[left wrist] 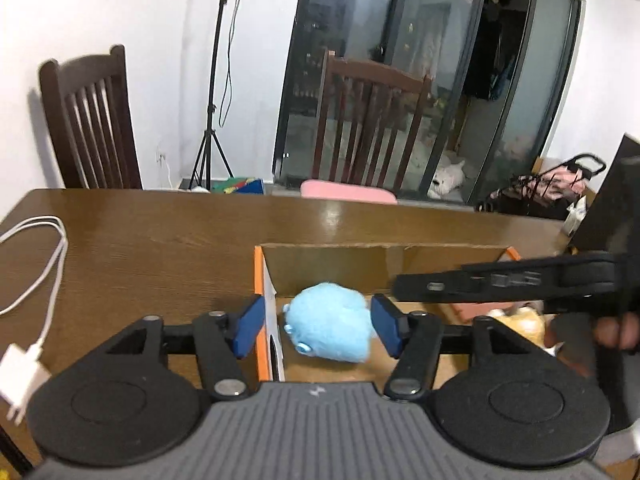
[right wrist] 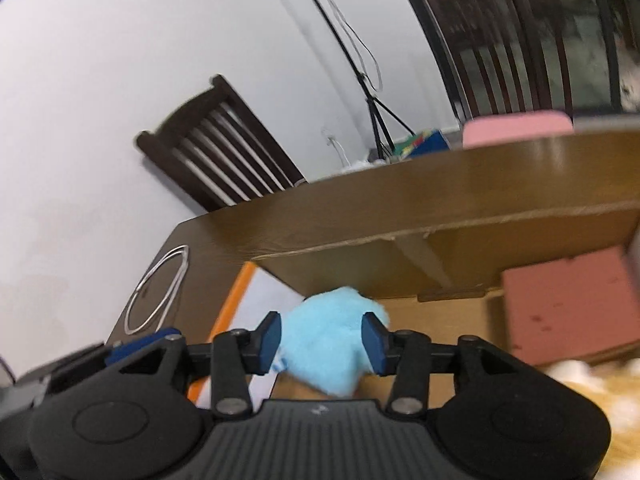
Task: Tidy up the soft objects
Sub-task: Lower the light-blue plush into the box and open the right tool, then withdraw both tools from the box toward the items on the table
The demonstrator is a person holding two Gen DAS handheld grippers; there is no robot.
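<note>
Left wrist: left gripper (left wrist: 318, 326) nearest, blue pads spread wide, straddling the cardboard box (left wrist: 380, 249) wall, gripping nothing. Blue plush toy (left wrist: 330, 322), round and fuzzy, lies inside the box.

Right wrist: right gripper (right wrist: 322, 340) half open, pads flanking the plush (right wrist: 324, 344); contact cannot be told. Judged step: placing the toy in the box; next, draw clear without snagging fur.

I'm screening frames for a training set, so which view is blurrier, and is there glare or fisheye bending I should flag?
Right wrist view: the blurrier one, tilted, the cardboard box rim and orange plush smeared, though the blue plush stays readable. Left wrist view: mostly sharp, only the right gripper crossing it is blurred; a lamp glares off the table, and the door frames bow outward.
</note>
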